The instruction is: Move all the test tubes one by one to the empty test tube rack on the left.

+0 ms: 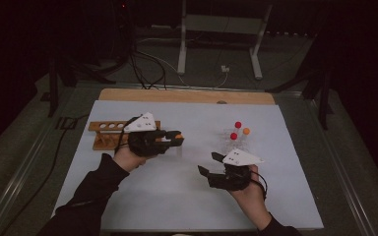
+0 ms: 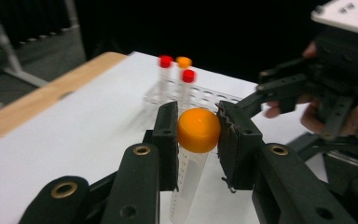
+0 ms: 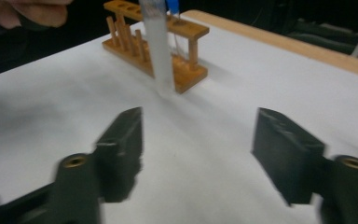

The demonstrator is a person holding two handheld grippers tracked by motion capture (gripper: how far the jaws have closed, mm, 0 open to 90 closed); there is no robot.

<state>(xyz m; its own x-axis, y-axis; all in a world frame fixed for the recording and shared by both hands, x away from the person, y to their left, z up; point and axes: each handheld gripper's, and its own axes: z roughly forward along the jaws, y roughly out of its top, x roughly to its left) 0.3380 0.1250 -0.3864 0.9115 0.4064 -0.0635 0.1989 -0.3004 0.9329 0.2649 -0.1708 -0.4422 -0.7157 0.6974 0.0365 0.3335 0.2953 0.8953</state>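
Observation:
My left gripper (image 1: 177, 138) is shut on the orange cap (image 2: 198, 130) of a clear tube (image 2: 186, 186), which hangs upright below the jaws. In the right gripper view this tube (image 3: 157, 44) stands just in front of the wooden rack (image 3: 184, 70), its lower end near the table. My right gripper (image 1: 210, 163) is open near the table's middle, with nothing between its jaws (image 3: 198, 149). It also appears at the right of the left gripper view, as the right gripper (image 2: 279, 86). A clear rack (image 2: 207, 97) holds two red-capped tubes (image 2: 165, 61) and an orange-capped one (image 2: 183, 61).
The wooden rack (image 1: 109, 132) with several round holes lies at the table's left, behind my left hand. The clear rack (image 1: 238, 140) stands right of centre. A white sheet (image 1: 177, 196) covers the table, and a bare wooden strip (image 1: 187, 95) runs along the far edge.

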